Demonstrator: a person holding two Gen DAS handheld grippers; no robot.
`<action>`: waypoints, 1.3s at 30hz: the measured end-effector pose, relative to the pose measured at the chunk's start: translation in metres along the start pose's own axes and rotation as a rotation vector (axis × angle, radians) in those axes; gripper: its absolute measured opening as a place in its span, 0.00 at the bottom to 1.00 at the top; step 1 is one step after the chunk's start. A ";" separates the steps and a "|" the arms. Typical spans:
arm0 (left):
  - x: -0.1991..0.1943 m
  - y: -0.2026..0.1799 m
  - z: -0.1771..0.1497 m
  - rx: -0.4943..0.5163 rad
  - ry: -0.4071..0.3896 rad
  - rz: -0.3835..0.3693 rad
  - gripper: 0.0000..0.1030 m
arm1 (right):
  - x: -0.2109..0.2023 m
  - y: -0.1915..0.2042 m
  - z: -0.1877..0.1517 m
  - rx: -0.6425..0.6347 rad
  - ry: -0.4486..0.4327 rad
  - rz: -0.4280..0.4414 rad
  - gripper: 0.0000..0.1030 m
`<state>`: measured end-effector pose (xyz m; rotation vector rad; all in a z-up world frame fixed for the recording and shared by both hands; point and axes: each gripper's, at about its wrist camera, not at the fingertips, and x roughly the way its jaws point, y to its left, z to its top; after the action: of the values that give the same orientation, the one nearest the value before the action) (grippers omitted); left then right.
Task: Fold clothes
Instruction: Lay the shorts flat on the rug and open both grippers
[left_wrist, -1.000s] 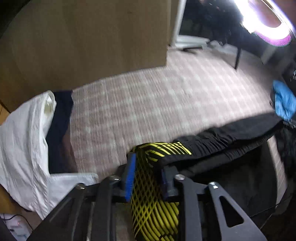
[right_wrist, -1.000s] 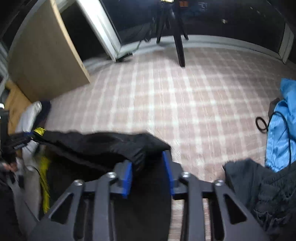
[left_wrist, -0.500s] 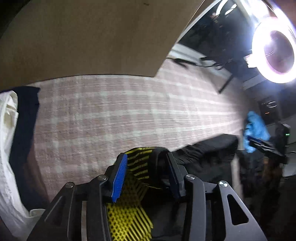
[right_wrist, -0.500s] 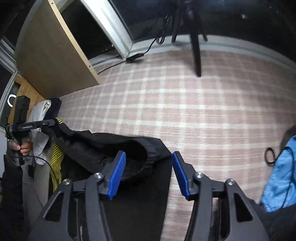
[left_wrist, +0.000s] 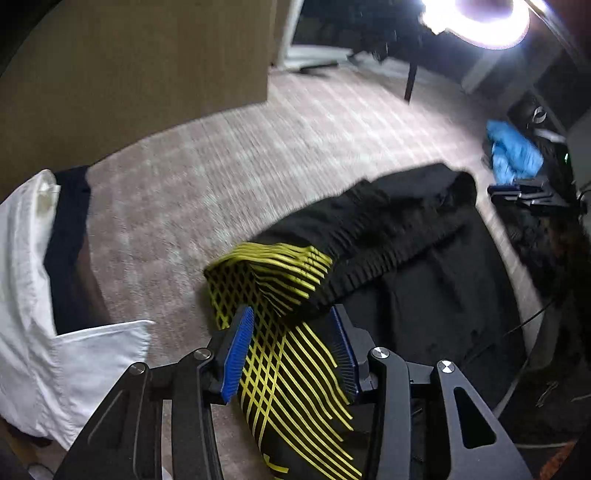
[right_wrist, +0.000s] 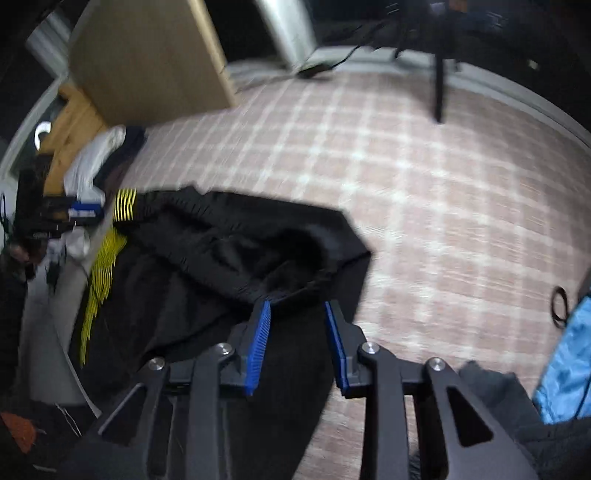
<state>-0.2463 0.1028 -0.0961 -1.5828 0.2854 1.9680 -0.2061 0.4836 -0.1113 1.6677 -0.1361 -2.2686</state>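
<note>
Lying across the checked carpet (right_wrist: 424, 192), black shorts (left_wrist: 388, 229) with yellow-lined side, left gripper (left_wrist: 291, 350) and right gripper (right_wrist: 297, 339) both spread wide, holding nothing.

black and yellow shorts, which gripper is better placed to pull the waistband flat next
Left, probably. The left gripper has its open fingers straddling the yellow-striped corner of the shorts. The right gripper is open too, just short of the black waistband edge.

Each of my wrist cameras looks forward and down along its own hand-held gripper, close over the black and yellow garment (left_wrist: 369, 236) on the checked surface (right_wrist: 424, 177), and both views share that garment and the wooden panel (left_wrist: 140, 74) beyond.
</note>
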 end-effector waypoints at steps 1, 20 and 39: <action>0.007 -0.002 0.001 0.007 0.018 -0.022 0.38 | 0.009 0.006 0.002 -0.022 0.031 0.008 0.25; -0.012 0.022 0.045 -0.100 -0.150 0.001 0.55 | 0.014 -0.035 0.025 0.018 -0.154 -0.160 0.42; 0.052 0.013 0.066 -0.121 -0.079 0.031 0.05 | 0.047 -0.038 0.038 0.089 -0.130 -0.174 0.42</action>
<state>-0.3138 0.1429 -0.1299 -1.5790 0.1624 2.1010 -0.2624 0.5006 -0.1524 1.6321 -0.1275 -2.5360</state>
